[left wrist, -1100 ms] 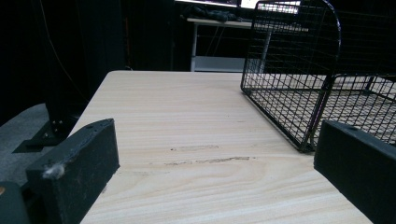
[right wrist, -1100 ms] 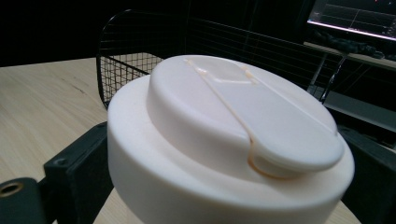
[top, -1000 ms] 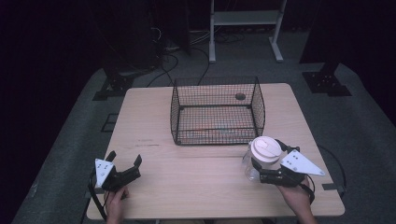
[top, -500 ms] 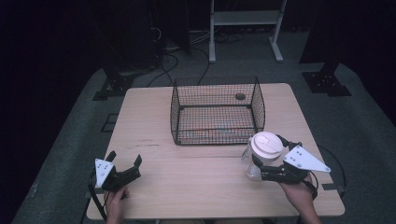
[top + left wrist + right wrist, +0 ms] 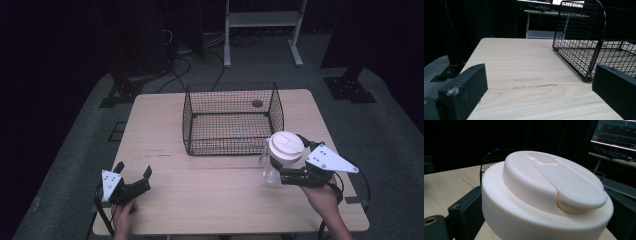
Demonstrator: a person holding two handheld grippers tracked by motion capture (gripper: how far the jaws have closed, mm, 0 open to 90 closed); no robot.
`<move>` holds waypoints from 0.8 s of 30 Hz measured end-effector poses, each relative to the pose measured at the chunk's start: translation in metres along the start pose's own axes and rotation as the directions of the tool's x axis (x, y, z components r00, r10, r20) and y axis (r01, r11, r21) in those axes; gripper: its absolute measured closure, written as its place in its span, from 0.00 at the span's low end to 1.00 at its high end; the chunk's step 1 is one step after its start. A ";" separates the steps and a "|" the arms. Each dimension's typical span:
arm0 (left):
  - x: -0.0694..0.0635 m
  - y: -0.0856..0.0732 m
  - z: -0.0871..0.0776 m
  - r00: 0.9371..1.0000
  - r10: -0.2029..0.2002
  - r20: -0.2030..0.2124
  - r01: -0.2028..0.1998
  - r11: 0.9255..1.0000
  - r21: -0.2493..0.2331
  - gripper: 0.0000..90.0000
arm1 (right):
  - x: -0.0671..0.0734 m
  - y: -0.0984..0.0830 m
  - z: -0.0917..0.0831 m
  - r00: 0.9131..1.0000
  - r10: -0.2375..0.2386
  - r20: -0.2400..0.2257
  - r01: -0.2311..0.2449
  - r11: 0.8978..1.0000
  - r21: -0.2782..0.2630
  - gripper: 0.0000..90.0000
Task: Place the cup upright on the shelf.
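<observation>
From the high view we see the whole bench point(image 5: 220, 195) at once: one black wire basket point(image 5: 231, 120) toward the far side, and our two grippers at the near corners. The right gripper point(image 5: 281, 172) clamps a single clear jar with a white lid point(image 5: 284, 150), holding it upright just off the basket's near right corner. The right gripper view gives us what the high view cannot: the lid's point(image 5: 549, 195) raised flip cap with a seam across its top, a black jaw pressing in on each side, and the basket's rim point(image 5: 496, 153) just behind. The left gripper point(image 5: 134, 181) sits well apart from the jar at the near left, jaws spread wide with nothing between them; in the left gripper view we find bare wood and the basket's corner point(image 5: 584, 42) ahead to the right.
</observation>
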State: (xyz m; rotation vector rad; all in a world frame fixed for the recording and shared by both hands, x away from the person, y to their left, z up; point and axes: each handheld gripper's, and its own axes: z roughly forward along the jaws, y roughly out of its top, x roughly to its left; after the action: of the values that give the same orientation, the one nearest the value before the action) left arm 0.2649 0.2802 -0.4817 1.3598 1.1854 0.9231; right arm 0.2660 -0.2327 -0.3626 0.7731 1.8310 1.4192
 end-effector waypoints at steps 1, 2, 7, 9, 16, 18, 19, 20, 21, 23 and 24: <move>0.000 0.000 0.000 1.000 0.000 0.001 0.000 1.000 0.000 0.00 | -0.001 0.003 0.001 1.000 -0.007 -0.003 0.007 1.000 0.000 0.05; 0.000 0.000 0.000 1.000 -0.001 0.002 0.001 1.000 0.000 0.00 | -0.001 0.006 0.003 1.000 -0.008 -0.007 0.008 1.000 0.000 0.05; 0.000 0.000 0.000 1.000 -0.002 0.003 0.002 1.000 -0.001 0.00 | -0.002 0.014 0.007 1.000 -0.011 -0.014 0.011 1.000 0.006 0.05; 0.000 0.000 0.000 1.000 -0.002 0.002 0.002 1.000 -0.001 0.00 | -0.002 0.016 0.008 1.000 -0.012 -0.016 0.012 1.000 0.009 0.05; 0.000 0.000 0.000 1.000 0.000 0.003 0.000 1.000 -0.001 0.00 | -0.003 0.038 0.015 0.999 -0.035 -0.032 0.035 0.999 0.000 0.05; 0.000 0.000 0.000 1.000 0.000 0.004 0.000 1.000 -0.001 0.00 | -0.004 0.043 0.017 0.999 -0.039 -0.034 0.039 0.999 -0.005 0.05; 0.000 0.000 0.000 1.000 -0.001 0.004 0.001 1.000 -0.002 0.00 | -0.004 0.045 0.018 0.999 -0.040 -0.035 0.040 0.999 -0.008 0.05; 0.000 0.000 0.000 1.000 -0.002 0.004 0.002 1.000 -0.003 0.00 | -0.004 0.047 0.019 0.998 -0.040 -0.038 0.040 0.999 -0.010 0.05; 0.000 0.000 0.000 1.000 -0.002 0.005 0.002 1.000 -0.002 0.00 | -0.005 0.049 0.020 0.998 -0.041 -0.039 0.041 0.999 -0.010 0.05; 0.000 0.000 0.000 1.000 -0.002 0.005 0.002 1.000 -0.002 0.00 | -0.005 0.051 0.021 0.998 -0.042 -0.042 0.042 0.999 -0.011 0.05; 0.000 0.000 0.000 1.000 0.000 0.005 0.000 1.000 -0.003 0.00 | -0.005 0.055 0.023 0.998 -0.046 -0.044 0.046 0.999 -0.009 0.05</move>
State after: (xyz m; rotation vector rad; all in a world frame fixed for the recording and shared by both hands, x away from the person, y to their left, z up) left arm 0.2648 0.2807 -0.4817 1.3592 1.1801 0.9203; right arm 0.2905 -0.2111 -0.3121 0.6966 1.8636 1.4238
